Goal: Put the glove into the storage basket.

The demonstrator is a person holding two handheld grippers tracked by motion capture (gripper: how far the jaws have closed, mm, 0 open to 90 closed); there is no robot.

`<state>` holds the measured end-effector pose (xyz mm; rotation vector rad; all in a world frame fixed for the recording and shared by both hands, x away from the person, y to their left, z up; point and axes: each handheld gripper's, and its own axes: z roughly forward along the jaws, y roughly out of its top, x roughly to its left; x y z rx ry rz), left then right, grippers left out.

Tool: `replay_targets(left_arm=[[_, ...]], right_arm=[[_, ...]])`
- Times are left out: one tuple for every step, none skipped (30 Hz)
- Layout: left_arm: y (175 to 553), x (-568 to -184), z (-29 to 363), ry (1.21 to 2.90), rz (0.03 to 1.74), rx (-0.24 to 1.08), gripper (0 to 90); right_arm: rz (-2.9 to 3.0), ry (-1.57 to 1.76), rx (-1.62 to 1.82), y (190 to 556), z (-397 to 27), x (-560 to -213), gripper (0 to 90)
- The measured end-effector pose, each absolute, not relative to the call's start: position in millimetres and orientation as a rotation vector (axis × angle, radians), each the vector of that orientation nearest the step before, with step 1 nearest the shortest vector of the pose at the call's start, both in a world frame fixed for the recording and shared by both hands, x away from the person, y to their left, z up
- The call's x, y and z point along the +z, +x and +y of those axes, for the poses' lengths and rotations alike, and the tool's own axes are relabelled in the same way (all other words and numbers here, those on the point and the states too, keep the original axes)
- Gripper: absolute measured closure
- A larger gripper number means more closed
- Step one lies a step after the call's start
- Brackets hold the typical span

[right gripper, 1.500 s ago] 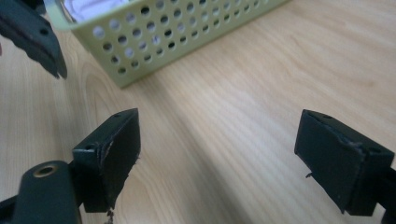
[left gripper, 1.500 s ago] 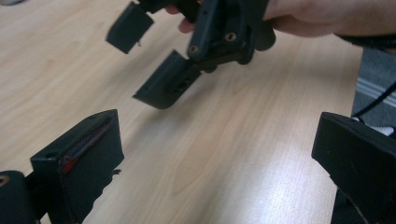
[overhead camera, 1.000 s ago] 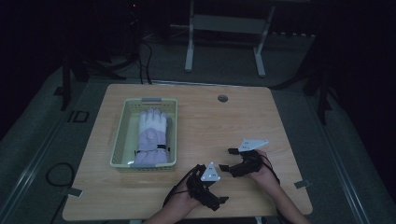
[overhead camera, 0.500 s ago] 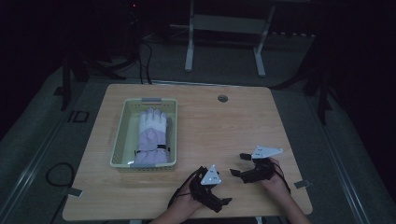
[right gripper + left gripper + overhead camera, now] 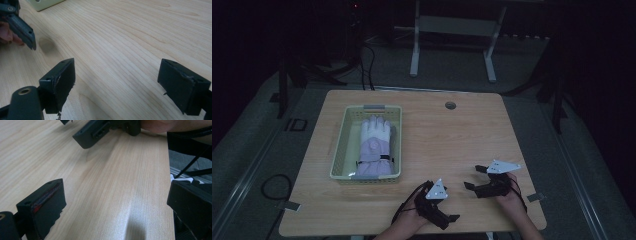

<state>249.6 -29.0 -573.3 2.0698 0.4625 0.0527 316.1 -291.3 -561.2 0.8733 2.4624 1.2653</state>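
Glove [image 5: 374, 146] and basket [image 5: 341, 145] lay well ahead of both pairs of jaws and off to the left gripper's far side, the white and lilac glove flat inside the pale green basket with its cuff toward the near wall. Neither gripper touched it. The left gripper [image 5: 451, 218] sat low at the near edge of the worktop [image 5: 447, 145], its jaws wide apart over bare wood, and one of them hung close to that edge, beyond which the floor showed. The right gripper [image 5: 475, 177] rested just beside it, jaws likewise spread with nothing between them, pointing toward the left one. The likeliest trouble, as I judged it, was the two tools fouling each other: they stood close, each saw the other's jaw tip, and their cables [image 5: 398, 216] trailed near the hands, so a careless swing toward the basket could knock jaw on jaw or snag a cable. A reach from so low might also catch the basket's near wall and push the light basket along instead of clearing it.
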Motion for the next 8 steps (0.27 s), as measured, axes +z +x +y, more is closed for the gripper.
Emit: replay_targets(left_arm=[[249.2, -573.5, -29.0, 2.072, 0.458, 0.051, 2.2], [248.7, -573.6, -28.9, 2.070, 0.458, 0.053, 2.2], [248.2, -573.6, -29.0, 2.070, 0.455, 0.054, 2.2], [248.1, -573.4, -28.9, 2.072, 0.451, 0.054, 2.2], [248.1, -573.4, -28.9, 2.072, 0.451, 0.054, 2.2], [247.8, -573.4, -28.8, 2.070, 0.453, 0.054, 2.2], [248.0, -573.5, -28.8, 2.071, 0.454, 0.051, 2.2], [248.1, -573.7, -28.5, 2.069, 0.456, 0.051, 2.2]], right_arm=[[2.459, 0.879, 1.266, 316.6, -292.0, -561.2, 14.6], [2.453, 0.889, 1.272, 317.1, -292.8, -561.2, 14.7], [2.451, 0.895, 1.278, 317.6, -293.4, -561.2, 14.6], [2.450, 0.901, 1.279, 317.7, -293.7, -561.1, 14.7], [2.450, 0.901, 1.279, 317.7, -293.7, -561.1, 14.7], [2.449, 0.904, 1.276, 317.7, -293.7, -561.1, 14.7], [2.451, 0.899, 1.270, 317.7, -293.2, -561.3, 14.7], [2.453, 0.900, 1.268, 317.6, -292.9, -561.3, 14.8]])
